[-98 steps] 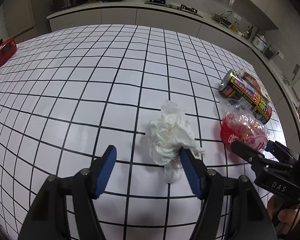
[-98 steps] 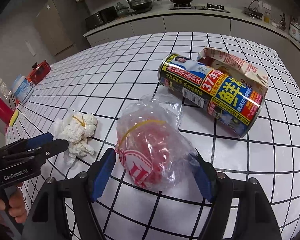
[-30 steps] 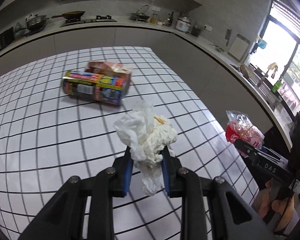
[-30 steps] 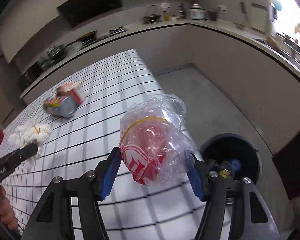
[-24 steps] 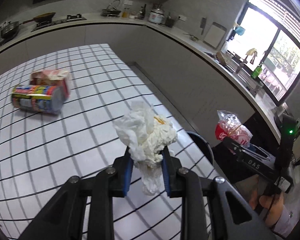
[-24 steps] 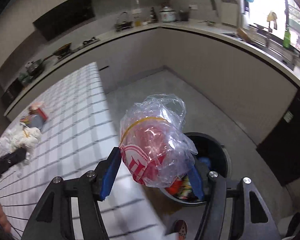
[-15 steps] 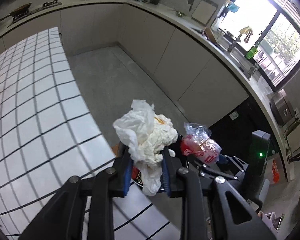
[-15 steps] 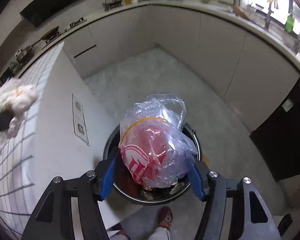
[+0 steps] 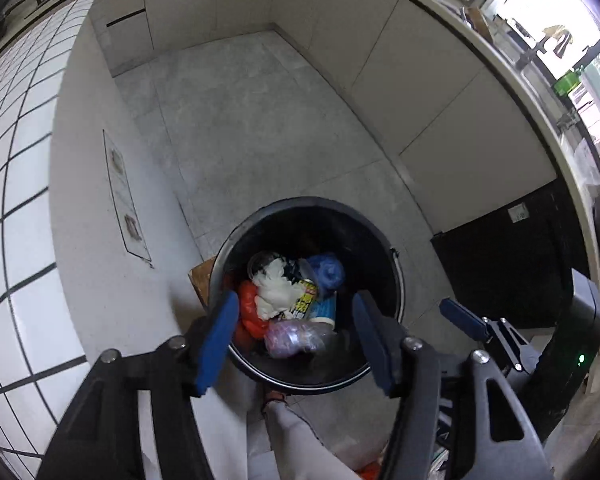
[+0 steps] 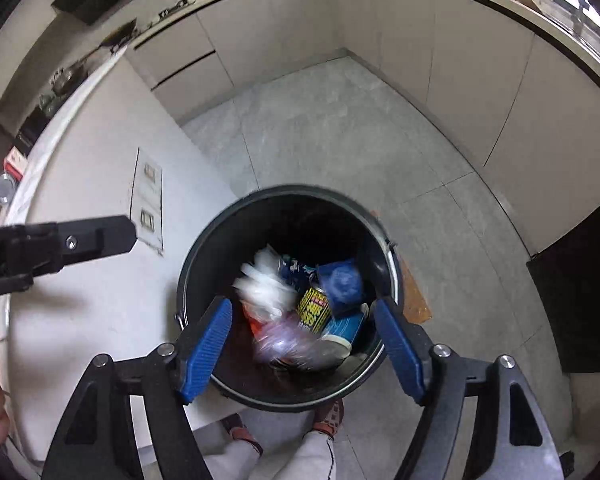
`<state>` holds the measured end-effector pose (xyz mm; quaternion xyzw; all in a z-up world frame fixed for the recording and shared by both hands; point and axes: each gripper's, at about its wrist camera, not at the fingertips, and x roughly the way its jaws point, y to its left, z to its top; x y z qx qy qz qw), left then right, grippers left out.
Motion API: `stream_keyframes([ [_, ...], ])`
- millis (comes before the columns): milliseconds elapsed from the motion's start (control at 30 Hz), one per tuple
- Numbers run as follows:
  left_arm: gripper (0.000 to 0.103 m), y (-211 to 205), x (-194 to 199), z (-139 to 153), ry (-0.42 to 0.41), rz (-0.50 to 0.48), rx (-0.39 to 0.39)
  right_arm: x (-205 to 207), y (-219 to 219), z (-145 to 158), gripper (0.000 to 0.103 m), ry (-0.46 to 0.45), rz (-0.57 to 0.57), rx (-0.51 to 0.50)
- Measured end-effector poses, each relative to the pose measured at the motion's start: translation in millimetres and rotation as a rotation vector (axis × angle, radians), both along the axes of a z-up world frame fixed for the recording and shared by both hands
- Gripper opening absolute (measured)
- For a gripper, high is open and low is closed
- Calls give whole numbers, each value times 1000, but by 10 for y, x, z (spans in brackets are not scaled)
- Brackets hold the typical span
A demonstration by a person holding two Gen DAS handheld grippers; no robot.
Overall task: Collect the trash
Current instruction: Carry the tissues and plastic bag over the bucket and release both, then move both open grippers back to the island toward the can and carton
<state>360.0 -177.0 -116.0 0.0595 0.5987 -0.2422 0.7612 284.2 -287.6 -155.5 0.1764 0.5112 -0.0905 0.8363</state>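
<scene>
**Trash drops into the bin as both grippers let go**

Trash is in the bin (image 9: 396,276), a round black tub standing on the grey floor just beside the white counter (image 9: 16,216). Both tools hang over its mouth, pointing steeply down. The left gripper (image 9: 296,340) is opening its blue-padded jaws with nothing between them. The right gripper (image 10: 304,350) is opening too, and its jaws are empty as well.

Down inside, a crumpled white tissue wad (image 9: 276,284) sits soft and lumpy on the heap. Nearer the rim lies a clear, crinkly plastic bag (image 9: 296,336) with something reddish in it; in the right wrist view both show as smears, so they may be mid-fall, hard to call. Around them: a yellow-and-red printed can (image 10: 314,306), a blue bundle (image 9: 326,270) and a pale blue cup (image 10: 346,330), all jumbled.

So this pair of items looks delivered. Whether more rubbish waits on the tiled counter, these views do not show; only a bare strip of its grid is visible at the far left.
</scene>
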Motion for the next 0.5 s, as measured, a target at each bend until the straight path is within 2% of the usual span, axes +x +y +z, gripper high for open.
stream_keyframes([
  [133,61,183,-12,263,-44,34,-52,-39,-32,204,76,-69,-28,18],
  [233,61,503,-34,502,-83,73,-91,-16,49,398,76,-121,-24,1],
  [367,61,1072,-40,766,-155,138,-113,14,306,730,76,-202,3,-18],
  [500,61,1796,19,929,-212,242,-92,103,730,1020,76,-250,48,-28],
])
